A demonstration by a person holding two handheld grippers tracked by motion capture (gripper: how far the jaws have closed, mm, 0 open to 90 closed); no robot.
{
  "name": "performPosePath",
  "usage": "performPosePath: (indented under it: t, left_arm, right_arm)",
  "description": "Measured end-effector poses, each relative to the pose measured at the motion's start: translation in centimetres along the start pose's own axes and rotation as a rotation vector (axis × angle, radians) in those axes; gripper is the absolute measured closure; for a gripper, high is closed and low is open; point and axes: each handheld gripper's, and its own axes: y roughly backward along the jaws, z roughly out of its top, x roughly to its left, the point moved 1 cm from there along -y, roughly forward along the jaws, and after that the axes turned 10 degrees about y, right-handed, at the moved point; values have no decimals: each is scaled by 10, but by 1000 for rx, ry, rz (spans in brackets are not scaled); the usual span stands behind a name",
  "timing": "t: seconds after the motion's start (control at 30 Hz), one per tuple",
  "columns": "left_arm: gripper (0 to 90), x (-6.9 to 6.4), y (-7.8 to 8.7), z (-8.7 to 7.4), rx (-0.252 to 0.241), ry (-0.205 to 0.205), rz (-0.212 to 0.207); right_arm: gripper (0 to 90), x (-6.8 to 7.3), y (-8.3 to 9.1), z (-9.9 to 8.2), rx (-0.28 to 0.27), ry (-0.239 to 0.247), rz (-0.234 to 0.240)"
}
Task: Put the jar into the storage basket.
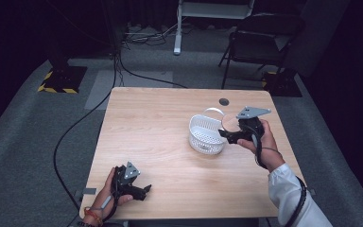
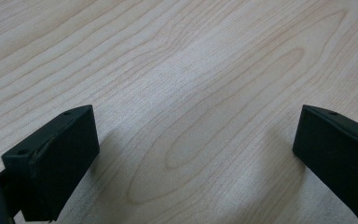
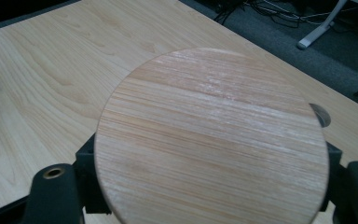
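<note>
Two grippers at light wooden table (image 1: 160, 137). Right gripper (image 1: 230, 130) pinches round flat wooden disc (image 3: 212, 137) by its edges, just beside white perforated plastic basket (image 1: 203, 135). Left gripper (image 2: 193, 154), jaws spread, sits low over bare tabletop.

Only a white basket (image 1: 206, 134) stands right of centre on the table (image 1: 156, 123), with bare wood elsewhere

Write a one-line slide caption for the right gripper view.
Right gripper shut on a round wooden disc, held above the wooden table.
</note>
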Motion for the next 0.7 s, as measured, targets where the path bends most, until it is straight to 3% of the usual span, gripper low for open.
performPosePath:
  t: [0.27, 0.7]
  left_arm:
    - [0, 0, 0, 0, 0, 0, 0]
    - [0, 0, 0, 0, 0, -1, 0]
  right_arm:
    - [255, 1, -21, 8, 16, -10, 0]
    - [255, 5, -54, 4, 60, -26, 9]
